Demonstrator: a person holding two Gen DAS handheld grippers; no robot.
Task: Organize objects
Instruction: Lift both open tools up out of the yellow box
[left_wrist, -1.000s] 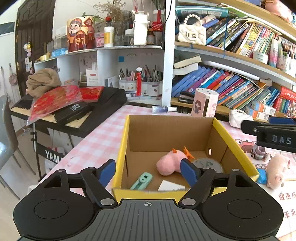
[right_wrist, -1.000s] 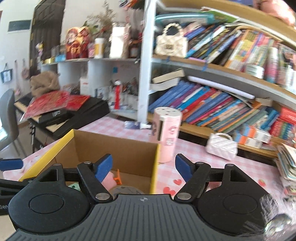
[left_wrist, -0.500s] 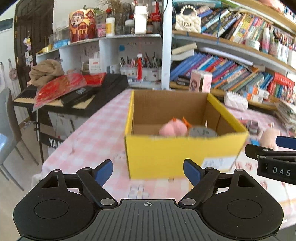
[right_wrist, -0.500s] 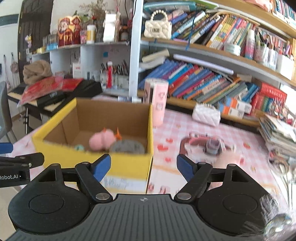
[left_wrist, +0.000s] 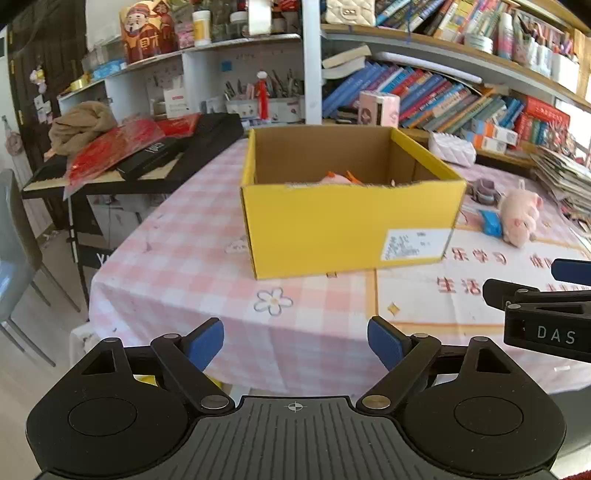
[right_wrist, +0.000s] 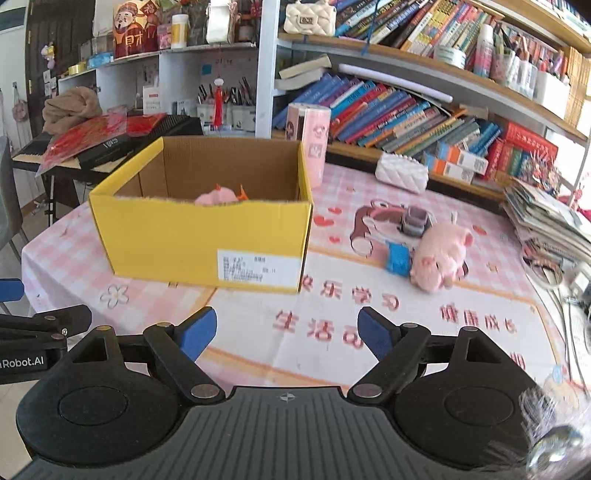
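A yellow cardboard box (left_wrist: 351, 225) sits on a table with a pink checked cloth (left_wrist: 192, 258). The box is open on top. Inside it, only the top of a pink soft toy (right_wrist: 216, 197) with a bit of orange beside it peeks over the front wall. The rest of the inside is hidden. A white label (right_wrist: 258, 266) is stuck low on the front of the box.

The left gripper (left_wrist: 295, 345) is low, at the near edge of the table, well apart from the box. Its two blue fingertips (left_wrist: 205, 343) are wide apart and nothing is between them. The right gripper (right_wrist: 286, 332) is also back from the box, over a mat with red writing (right_wrist: 332, 325). Its blue tips are wide apart too, and it holds nothing.

To the right of the box, a pink pig plush (right_wrist: 441, 256) lies on its side on the mat. A small blue thing (right_wrist: 399, 258) touches the pig on its left side. Just behind them is a small grey toy (right_wrist: 415, 220). A white quilted purse (right_wrist: 402, 171) sits farther back, near the shelf of books (right_wrist: 406, 118). A tall pink tube (right_wrist: 312, 142) stands just behind the right back corner of the box. A pile of magazines (right_wrist: 546, 218) rests at the right edge of the table. On the left, beside the table, is a black keyboard (left_wrist: 155, 155) with red bags on it.
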